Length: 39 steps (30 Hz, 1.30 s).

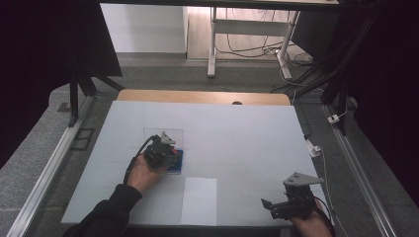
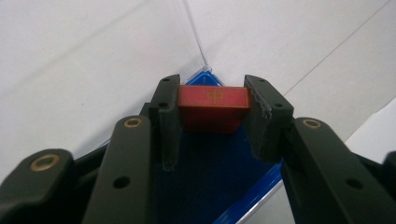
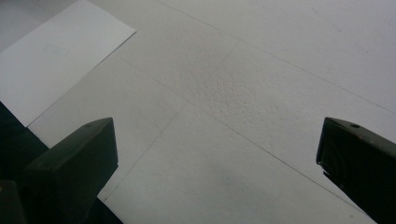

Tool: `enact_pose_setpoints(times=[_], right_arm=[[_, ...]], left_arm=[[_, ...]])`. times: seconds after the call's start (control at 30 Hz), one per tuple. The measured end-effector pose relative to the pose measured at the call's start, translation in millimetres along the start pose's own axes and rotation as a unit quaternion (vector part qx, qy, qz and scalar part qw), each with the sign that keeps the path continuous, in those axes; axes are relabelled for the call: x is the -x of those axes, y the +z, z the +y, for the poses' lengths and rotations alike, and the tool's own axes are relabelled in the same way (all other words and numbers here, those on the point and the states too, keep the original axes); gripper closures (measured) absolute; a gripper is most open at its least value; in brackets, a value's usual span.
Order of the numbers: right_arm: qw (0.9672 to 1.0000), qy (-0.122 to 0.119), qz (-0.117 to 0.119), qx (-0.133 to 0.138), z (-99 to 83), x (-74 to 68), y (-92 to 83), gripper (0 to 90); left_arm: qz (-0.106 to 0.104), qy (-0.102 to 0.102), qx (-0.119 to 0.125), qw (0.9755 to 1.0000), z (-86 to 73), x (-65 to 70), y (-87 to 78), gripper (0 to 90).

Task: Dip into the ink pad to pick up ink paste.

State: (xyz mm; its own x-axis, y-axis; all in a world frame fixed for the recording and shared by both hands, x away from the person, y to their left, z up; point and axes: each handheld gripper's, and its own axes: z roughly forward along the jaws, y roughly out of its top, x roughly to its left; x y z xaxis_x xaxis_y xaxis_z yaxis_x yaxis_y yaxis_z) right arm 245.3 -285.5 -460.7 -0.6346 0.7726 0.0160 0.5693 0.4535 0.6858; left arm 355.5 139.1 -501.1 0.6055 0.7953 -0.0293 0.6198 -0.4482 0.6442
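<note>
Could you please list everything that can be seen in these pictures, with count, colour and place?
block: one, red with a small gold mark, clamped between the left jaws above the tray.
tray: one, blue, shallow, on the table left of centre.
clear sheet: one, see-through, lying flat under the tray, reaching past it on the far side.
paper: one, white, near the table's front edge, about mid-way.
table: one, white covering, wooden edge at the far side.
desk frame: one, white, on the floor beyond the table.
left gripper: one, black, shut on the block.
right gripper: one, black, jaws wide apart over bare table at the front right corner.
hands: two, dark sleeve on the left arm.
</note>
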Motion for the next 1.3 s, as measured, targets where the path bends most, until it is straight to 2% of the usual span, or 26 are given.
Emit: enact_pose_setpoints(times=[0.07, 0.2, 0.3, 0.4, 0.47, 0.53, 0.63, 0.83, 0.93, 1.3], right_arm=[[1.0000, 0.001, 0.000, 0.002, -0.1, 0.0, -0.2, 0.0], [1.0000, 0.000, 0.001, 0.002, -0.2, 0.0, -0.3, 0.0], [1.0000, -0.001, 0.001, 0.002, -0.3, 0.0, -0.3, 0.0], [1.0000, -0.001, 0.002, 0.003, -0.5, 0.2, -0.7, 0.0], [1.0000, -0.001, 0.001, 0.005, -0.8, 0.2, -1.1, 0.0], [1.0000, 0.000, 0.001, 0.005, -0.9, 0.1, -1.2, 0.0], [1.0000, -0.001, 0.001, 0.005, -0.9, 0.0, -1.3, 0.0], [1.0000, 0.000, 0.002, 0.005, -1.0, 0.1, -1.6, 0.0], [1.0000, 0.000, 0.002, 0.006, -1.0, 0.1, -1.7, 0.0], [1.0000, -0.001, 0.001, 0.007, -1.0, -0.1, -1.8, 0.0]], left_arm=[[-0.013, -0.010, 0.006, 0.9999, -1.9, -4.5, -0.4, 58.7], [-0.013, -0.006, 0.015, 0.9998, -2.9, -4.7, -0.3, 58.4], [-0.022, -0.016, 0.013, 0.9995, -1.5, -8.2, -2.3, 58.3], [-0.008, -0.019, 0.024, 0.9995, -0.3, -10.4, -9.2, 58.3], [-0.015, -0.025, 0.034, 0.9990, 0.4, -13.7, -15.5, 58.3], [-0.012, -0.024, 0.037, 0.9990, -0.1, -16.4, -20.9, 58.3], [-0.004, -0.020, 0.031, 0.9993, -2.6, -22.1, -25.8, 58.2], [-0.006, -0.043, 0.027, 0.9987, -11.0, -37.2, -33.0, 58.2], [-0.002, -0.045, 0.019, 0.9988, -14.7, -42.1, -34.0, 58.2], [0.011, -0.058, 0.000, 0.9982, -25.1, -52.2, -35.1, 58.2]])
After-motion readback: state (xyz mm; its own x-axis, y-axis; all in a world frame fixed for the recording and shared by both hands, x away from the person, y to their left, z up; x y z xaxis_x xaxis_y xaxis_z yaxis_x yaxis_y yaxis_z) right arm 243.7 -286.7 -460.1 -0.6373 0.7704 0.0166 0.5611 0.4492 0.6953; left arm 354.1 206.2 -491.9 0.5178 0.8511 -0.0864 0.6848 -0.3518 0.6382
